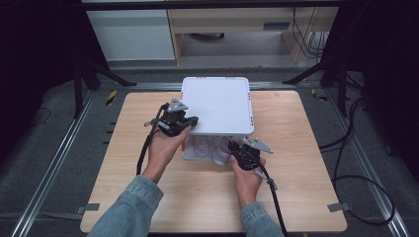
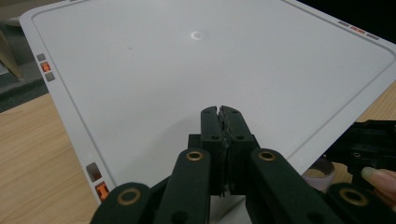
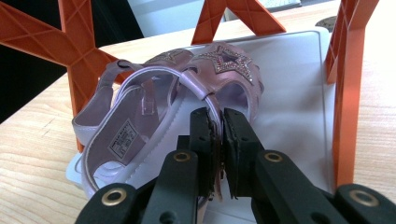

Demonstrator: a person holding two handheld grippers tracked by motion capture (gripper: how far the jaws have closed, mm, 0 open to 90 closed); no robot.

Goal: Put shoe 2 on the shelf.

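Note:
A white two-level rack stands on the wooden table, its flat top panel carried on orange supports. On the white lower shelf lies a pink sandal with a glittery star on its toe. My right gripper reaches in from the front and is shut on the sandal's thin ankle strap. My left gripper is shut with nothing between its jaws, its tips at the top panel's front left part. Whether they touch the panel I cannot tell.
A second pink sandal lies beside the first under the top panel. The wooden table is bare in front and at both sides. Black frame legs and cables surround it on the grey floor.

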